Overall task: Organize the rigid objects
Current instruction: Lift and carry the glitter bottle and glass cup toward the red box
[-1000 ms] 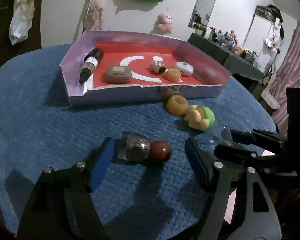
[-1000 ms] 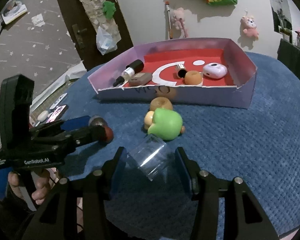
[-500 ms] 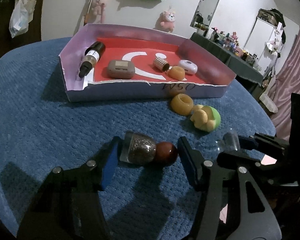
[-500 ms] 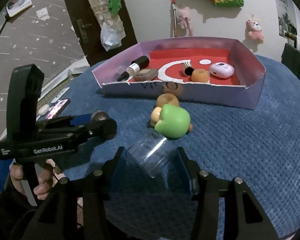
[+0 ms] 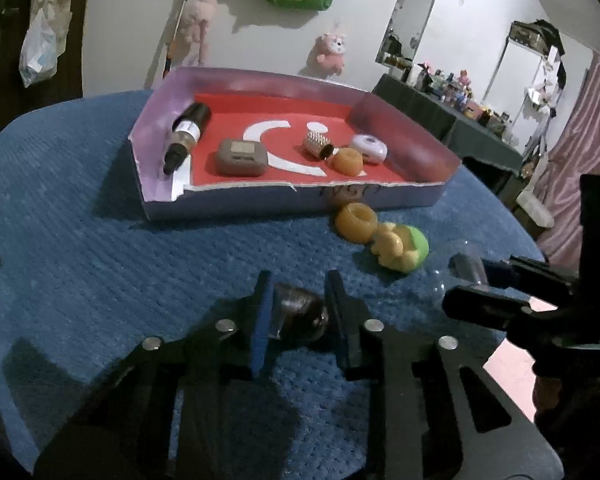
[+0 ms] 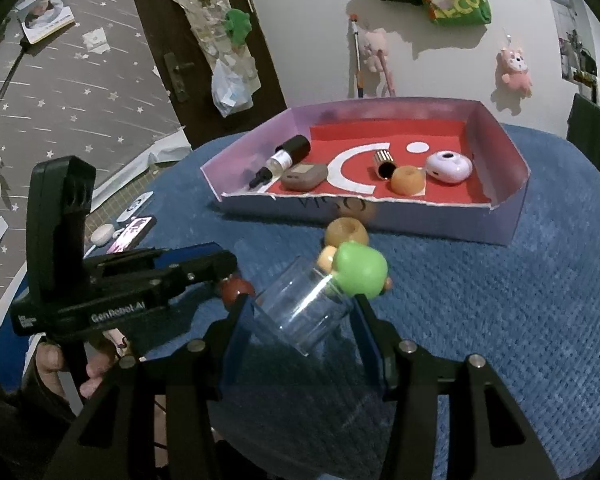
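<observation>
My left gripper (image 5: pixel 298 304) is shut on a glittery bottle with a dark red ball cap (image 5: pixel 298 314), just above the blue cloth; the cap shows in the right wrist view (image 6: pixel 236 290). My right gripper (image 6: pixel 300 312) is shut on a clear plastic jar (image 6: pixel 302 308), tilted, also seen in the left wrist view (image 5: pixel 458 270). An orange ring (image 5: pixel 356 223) and a green-and-yellow toy (image 5: pixel 402 246) lie in front of the purple tray (image 5: pixel 260 202). The tray holds a dropper bottle (image 5: pixel 186 134), a brown case (image 5: pixel 240 157), a silver cap (image 5: pixel 318 145), an orange ring (image 5: pixel 346 162) and a white case (image 5: pixel 368 148).
A phone (image 6: pixel 132 234) and a small white object (image 6: pixel 102 234) lie at the cloth's left edge. The table's right edge drops off near my right gripper body (image 5: pixel 540 304). A door (image 6: pixel 204 40) and wall with plush toys stand behind the tray.
My left gripper has closed its fingers onto the glittery bottle and lifted it slightly. My right gripper keeps hold of the clear jar and has risen a little.
</observation>
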The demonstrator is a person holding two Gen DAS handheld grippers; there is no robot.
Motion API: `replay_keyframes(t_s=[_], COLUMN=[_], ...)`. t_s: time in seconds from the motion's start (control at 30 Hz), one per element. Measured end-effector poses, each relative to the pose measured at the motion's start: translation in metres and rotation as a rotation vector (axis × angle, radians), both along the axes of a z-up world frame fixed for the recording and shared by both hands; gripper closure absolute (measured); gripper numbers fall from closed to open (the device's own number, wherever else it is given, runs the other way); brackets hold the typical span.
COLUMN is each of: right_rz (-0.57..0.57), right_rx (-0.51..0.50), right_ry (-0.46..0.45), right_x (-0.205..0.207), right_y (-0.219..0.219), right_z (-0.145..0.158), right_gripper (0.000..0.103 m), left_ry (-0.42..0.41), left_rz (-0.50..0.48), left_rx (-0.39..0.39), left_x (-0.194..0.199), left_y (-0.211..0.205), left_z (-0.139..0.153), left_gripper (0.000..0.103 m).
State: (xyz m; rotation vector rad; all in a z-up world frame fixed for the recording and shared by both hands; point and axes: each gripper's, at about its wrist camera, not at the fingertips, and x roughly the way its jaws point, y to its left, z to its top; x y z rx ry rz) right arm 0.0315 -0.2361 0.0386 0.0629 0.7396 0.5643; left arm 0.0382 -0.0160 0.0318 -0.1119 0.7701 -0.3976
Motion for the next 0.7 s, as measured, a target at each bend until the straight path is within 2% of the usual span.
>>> replay_keyframes(t_s=[0.2,0.3,0.4,0.43,0.47,0.57,0.7], right_rz=[0.008,0.003,-0.01,-0.014,-0.018,-0.031,-0.027], right_rx=[-0.01,-0.01,-0.018,-0.019,-0.021,-0.029,-0.027], right_ry=[0.018,0.033,0.043,0.046,0.049,0.058,0.062], right_x=[0.002,0.003,0.003,0.004,0.004,0.007,0.008], right_y=[0.002,0.002,0.001,0.0,0.0,-0.001,-0.001], right_z=[-0.005,-0.01,-0.015,-0.016,-0.017,-0.022,-0.026], right_gripper=[0.05,0.05,0.049,0.049,0.049,0.049,0.048], left_ry=[0.011,0.024,0.02,0.018,0.022,0.034,0.027], left_rz=[-0.001,-0.01,-0.003,0.0,0.0,-0.009,-0.019], left_rx=[-0.018,-0.025,-0.006,-0.003,-0.007,-0.029,-0.004], left_x=[0.003,0.005,0.003,0.003,0.004,0.004,0.002], left_y=[0.001,0.001,0.001,0.001,0.002,0.002,-0.002], left_z=[-0.007,-0.01,-0.014,-0.014,-0.016,-0.021,-0.021], left_gripper=[0.079,0.075,0.057,0.043,0.037,0.034,0.031])
